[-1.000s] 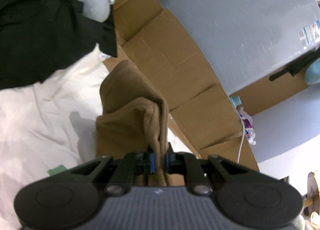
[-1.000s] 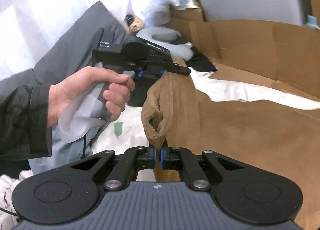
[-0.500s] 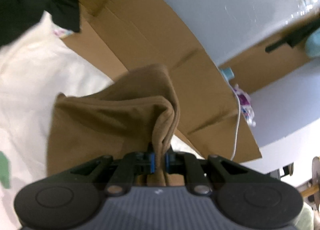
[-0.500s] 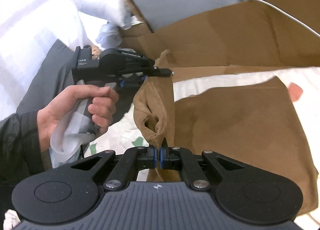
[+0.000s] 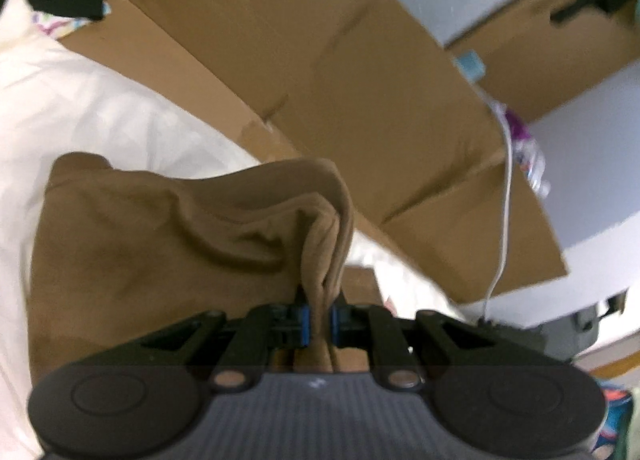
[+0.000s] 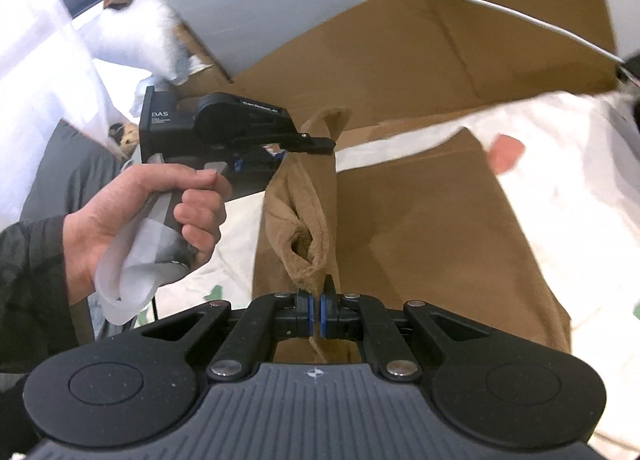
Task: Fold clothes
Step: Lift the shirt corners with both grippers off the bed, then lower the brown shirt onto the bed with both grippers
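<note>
My left gripper (image 5: 318, 318) and right gripper (image 6: 316, 310) each pinch a bunched edge of the brown garment (image 6: 420, 227), which drapes onto the white sheet (image 5: 92, 115). It is soft, light and floppy, best held at hems. Since a second ago, more cloth has spread flat below.
</note>
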Demonstrator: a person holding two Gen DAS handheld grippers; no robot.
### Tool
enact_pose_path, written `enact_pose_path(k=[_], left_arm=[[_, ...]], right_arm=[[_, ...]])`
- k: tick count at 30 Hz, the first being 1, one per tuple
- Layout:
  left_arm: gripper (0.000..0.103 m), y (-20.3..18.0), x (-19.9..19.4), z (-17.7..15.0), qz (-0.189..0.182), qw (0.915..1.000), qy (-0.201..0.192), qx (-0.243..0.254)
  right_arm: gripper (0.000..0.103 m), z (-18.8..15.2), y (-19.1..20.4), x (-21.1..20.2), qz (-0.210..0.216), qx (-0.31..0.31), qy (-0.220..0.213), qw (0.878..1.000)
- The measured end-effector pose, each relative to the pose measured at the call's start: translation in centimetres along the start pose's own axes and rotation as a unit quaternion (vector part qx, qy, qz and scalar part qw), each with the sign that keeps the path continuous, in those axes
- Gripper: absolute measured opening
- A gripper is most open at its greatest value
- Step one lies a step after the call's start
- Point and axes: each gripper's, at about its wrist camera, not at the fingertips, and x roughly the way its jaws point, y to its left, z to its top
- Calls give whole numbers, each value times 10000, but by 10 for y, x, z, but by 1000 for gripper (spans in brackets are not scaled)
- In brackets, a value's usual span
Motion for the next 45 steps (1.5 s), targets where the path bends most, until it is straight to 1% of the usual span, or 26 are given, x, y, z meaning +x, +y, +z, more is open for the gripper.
enact_pose_path(k=[4,9,14,17,22,34,38,39,42,43,44,45], left_arm=[[10,-22,24,-4,216,9990,230,328],[10,-48,57,-7,489,9925,575,965],[10,-63,70,-11,613,9887,743,1146],[10,-71,76,-12,683,9865,816,1248],[11,-89,95,-19,839,9759,1068,1705],[11,-121,113,-40,987,9615,1308,2205],[12,-120,126,-44,1181,9557,1463,2266],[12,-119,129,-45,1221,9554,1488,2240],[18,-115,134,-44,1223,9618,1495,1940],[22,-114,134,-44,1199,9639,1488,1854],[30,-115,133,-44,1132,9648,1492,1848],[33,-116,131,-43,1065,9656,1496,1843]], right_arm=[[1,-7,-19,-4,-93,267,-41,9996],[1,-13,-40,-9,-204,562,-119,9981],[1,-14,-56,-12,-140,828,-232,9962],[1,-16,-64,-15,-174,966,-282,9948],[0,-23,-77,-19,-218,1258,-317,9913],[0,-40,-104,-27,-330,1797,-396,9824],[0,-47,-112,-26,-376,1989,-322,9788],[0,-49,-115,-25,-392,2046,-296,9776],[0,-56,-124,-23,-432,2285,-275,9722],[0,-58,-128,-23,-438,2370,-270,9701],[0,-61,-131,-22,-449,2443,-263,9683],[0,-63,-133,-22,-459,2502,-253,9668]])
